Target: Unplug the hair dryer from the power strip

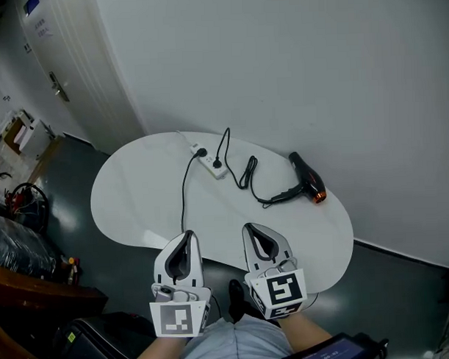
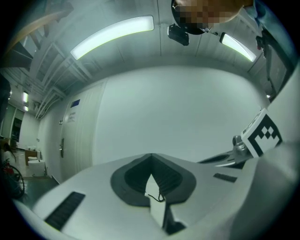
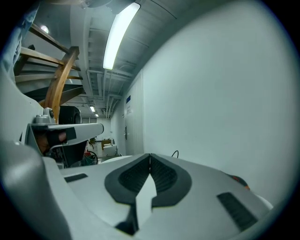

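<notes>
Lying well beyond right hand-held gripper [image 1: 250, 229]: hair dryer [image 1: 307, 178].

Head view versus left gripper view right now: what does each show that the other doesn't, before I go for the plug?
Only the head view: the power strip with two black plugs in it, and the hair dryer lying to its right on the white table.

Only the left gripper view: the ceiling lights, plus a close look along the left gripper, its jaws together with nothing between them.

Both: the right gripper, the white wall and the door.
</notes>
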The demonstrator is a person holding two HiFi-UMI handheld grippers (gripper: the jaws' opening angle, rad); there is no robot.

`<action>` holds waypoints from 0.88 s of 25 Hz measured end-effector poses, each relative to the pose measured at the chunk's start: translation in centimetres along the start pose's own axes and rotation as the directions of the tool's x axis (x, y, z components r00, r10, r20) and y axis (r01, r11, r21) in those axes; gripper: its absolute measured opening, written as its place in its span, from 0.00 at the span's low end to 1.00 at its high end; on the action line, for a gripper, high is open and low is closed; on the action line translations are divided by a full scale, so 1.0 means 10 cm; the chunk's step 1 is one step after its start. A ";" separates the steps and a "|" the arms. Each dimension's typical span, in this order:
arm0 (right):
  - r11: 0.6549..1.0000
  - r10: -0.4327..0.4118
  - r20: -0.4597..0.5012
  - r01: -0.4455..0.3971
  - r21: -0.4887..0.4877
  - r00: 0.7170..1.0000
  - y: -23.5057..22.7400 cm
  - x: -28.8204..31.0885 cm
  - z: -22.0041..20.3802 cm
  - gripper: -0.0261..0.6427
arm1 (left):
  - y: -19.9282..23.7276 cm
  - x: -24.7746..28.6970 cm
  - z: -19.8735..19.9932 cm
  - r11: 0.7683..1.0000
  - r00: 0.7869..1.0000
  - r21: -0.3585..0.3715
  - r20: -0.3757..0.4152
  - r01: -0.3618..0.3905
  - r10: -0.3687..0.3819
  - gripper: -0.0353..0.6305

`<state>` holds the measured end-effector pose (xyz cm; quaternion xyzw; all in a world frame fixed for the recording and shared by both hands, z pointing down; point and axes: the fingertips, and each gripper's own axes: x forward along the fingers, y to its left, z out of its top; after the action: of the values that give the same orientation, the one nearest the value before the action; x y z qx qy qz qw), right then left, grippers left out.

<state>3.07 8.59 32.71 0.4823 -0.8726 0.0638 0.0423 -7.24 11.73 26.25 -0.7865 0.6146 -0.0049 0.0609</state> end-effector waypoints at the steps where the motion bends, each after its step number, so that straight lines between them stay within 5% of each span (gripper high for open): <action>1: 1.000 0.002 0.001 -0.002 0.003 1.000 -0.05 0.07 0.01 0.04 | 0.01 0.09 -0.01 1.000 1.000 0.013 -0.002 0.005 -0.005 0.05; 4: 1.000 0.009 0.002 -0.009 0.010 1.000 -0.16 0.27 0.07 0.04 | 0.02 0.29 -0.03 0.999 0.999 -0.039 -0.033 -0.006 0.004 0.05; 10: 0.999 0.039 0.025 -0.039 0.008 0.999 -0.34 0.62 0.23 0.04 | 0.15 0.65 0.08 0.997 1.000 0.068 0.002 -0.018 0.018 0.05; 18: 0.998 0.063 0.036 -0.064 0.021 0.997 -0.44 0.89 0.32 0.04 | 0.26 0.84 0.06 0.997 0.999 0.062 -0.014 -0.051 0.052 0.05; 22: 0.998 0.060 0.021 -0.060 0.030 0.998 -0.49 1.05 0.27 0.04 | 0.36 0.92 -0.01 0.997 0.996 0.002 -0.038 -0.081 0.081 0.05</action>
<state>1.62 -3.25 31.78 0.4571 -0.8860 0.0736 0.0239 -8.48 1.92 25.37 -0.7605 0.6472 -0.0174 0.0498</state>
